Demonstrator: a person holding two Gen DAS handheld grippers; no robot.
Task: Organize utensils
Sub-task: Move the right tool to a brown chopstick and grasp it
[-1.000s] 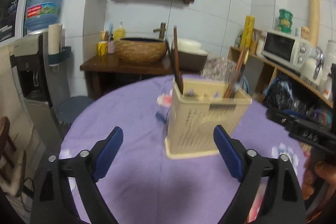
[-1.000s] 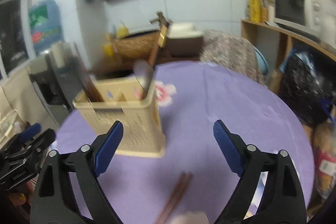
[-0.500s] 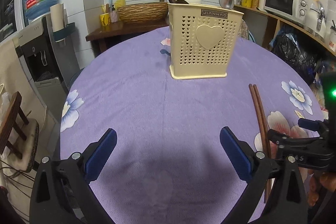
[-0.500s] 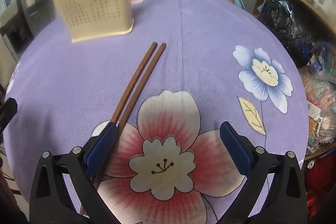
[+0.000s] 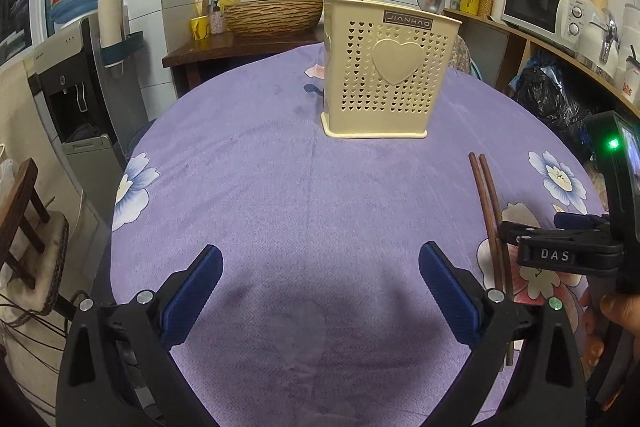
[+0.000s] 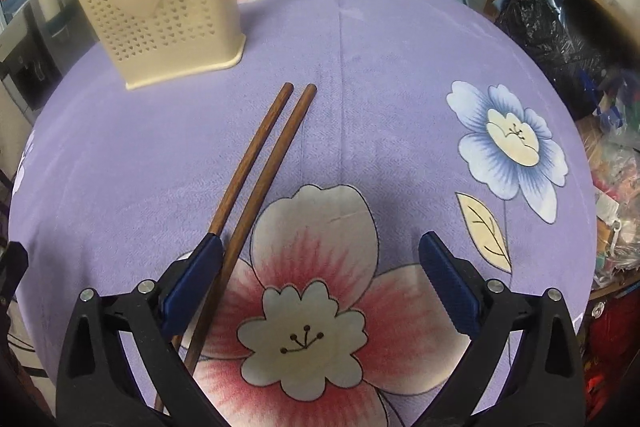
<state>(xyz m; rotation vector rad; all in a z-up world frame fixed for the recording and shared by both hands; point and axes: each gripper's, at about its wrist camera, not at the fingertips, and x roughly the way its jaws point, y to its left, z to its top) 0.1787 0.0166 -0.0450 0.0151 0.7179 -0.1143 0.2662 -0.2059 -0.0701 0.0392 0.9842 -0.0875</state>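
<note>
We log a pair of dark brown wooden chopsticks (image 6: pixel 256 163) lying flat and side by side on the round counter covered in a purple flowered cloth (image 6: pixel 400 67), their far ends pointing toward the cream perforated plastic utensil holder with a heart on its face (image 5: pixel 386 67). The holder stands upright, apart from the chopsticks, and already carries a few utensils.

Our right tongs (image 6: pixel 320 283) are spread wide and pinch nothing. Their left blue pad (image 6: pixel 192 283) sits over the near part of the pair; one stick runs just inside it, the other passes under or beside it, and we cannot tell whether there is contact. Our left tongs (image 5: pixel 320 295) are also spread and empty, over bare cloth, well apart from the pair.

Handling, as we judge it: the sticks look light, stiff and thin, with smooth rounded sides, so they may roll or scissor apart under a squeeze. The soft cloth should give a little, which helps the pads get beneath. We would shift the right tongs leftward so both sticks fall between the pads, then close across the pair near mid-length, keeping them parallel. A grip near one end would likely let the far ends droop and splay.
</note>
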